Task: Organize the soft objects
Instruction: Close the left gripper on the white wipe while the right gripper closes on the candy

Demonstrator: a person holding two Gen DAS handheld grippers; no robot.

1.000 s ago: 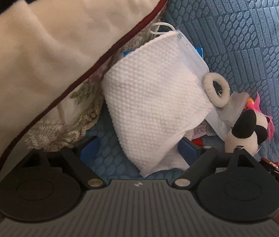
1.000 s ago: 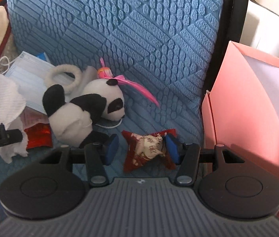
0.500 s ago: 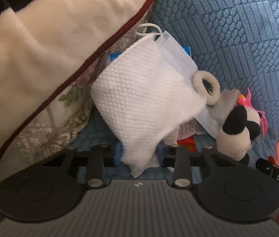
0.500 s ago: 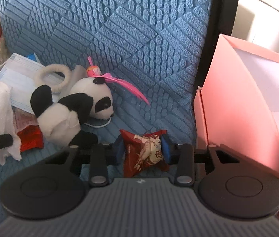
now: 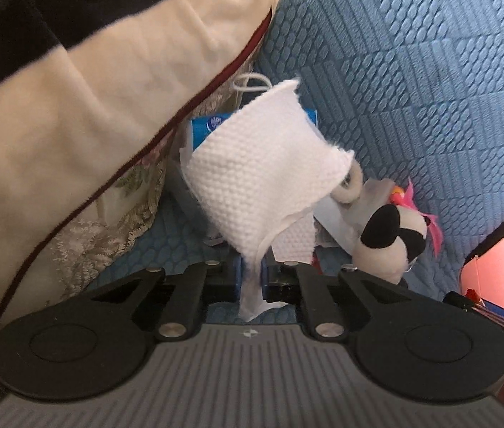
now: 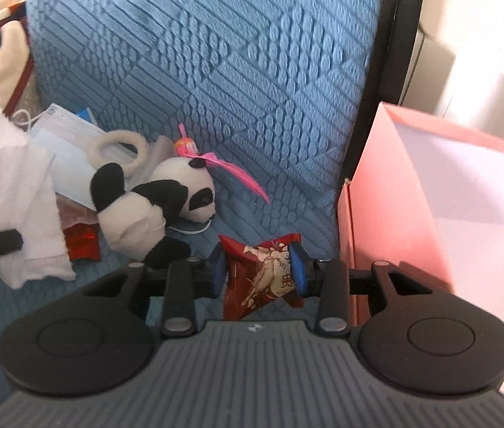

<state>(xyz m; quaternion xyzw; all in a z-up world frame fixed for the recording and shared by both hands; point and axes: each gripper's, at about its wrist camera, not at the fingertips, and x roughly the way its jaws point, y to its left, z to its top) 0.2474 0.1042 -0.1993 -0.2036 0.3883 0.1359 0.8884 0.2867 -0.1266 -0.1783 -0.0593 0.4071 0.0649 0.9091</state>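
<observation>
On the blue quilted seat cushion [image 6: 216,71], both claws grip soft items. Left claw [image 5: 251,278]: jaws closing, pads pinching the lower tail of a white textured cloth [image 5: 270,164], which hangs bunched above the pads and covers part of the pile behind. Right claw [image 6: 257,274]: clamped on a dark red snack packet [image 6: 262,274], blue pads pressing both sides. Packet shows a bird-and-branch print and a Chinese character, likely "贵"; other print too small to read.

Behind the cloth, a blue pack [image 5: 209,125] with a round white logo, text unreadable. White elastic loop [image 5: 250,83] sticks up above the cloth edge; in the right view it belongs to a pale blue face mask [image 6: 70,142] lying flat on the seat. Panda plush [image 6: 152,207] lies on its side near the mask, a pink feathery ornament [image 6: 230,167] at its head and a cream fuzzy ring [image 6: 116,146] just behind it. Second red wrapper [image 6: 81,244] is partly under the cloth, beside the panda.

Cream pillow [image 5: 91,107] with dark red piping crowds the left side of the left view, floral lace-edged fabric [image 5: 109,221] beneath it. Pink box [image 6: 448,221] stands open just right of the seat, white inside, close to the right claw. Black frame bar [image 6: 376,89] runs between cushion and box.
</observation>
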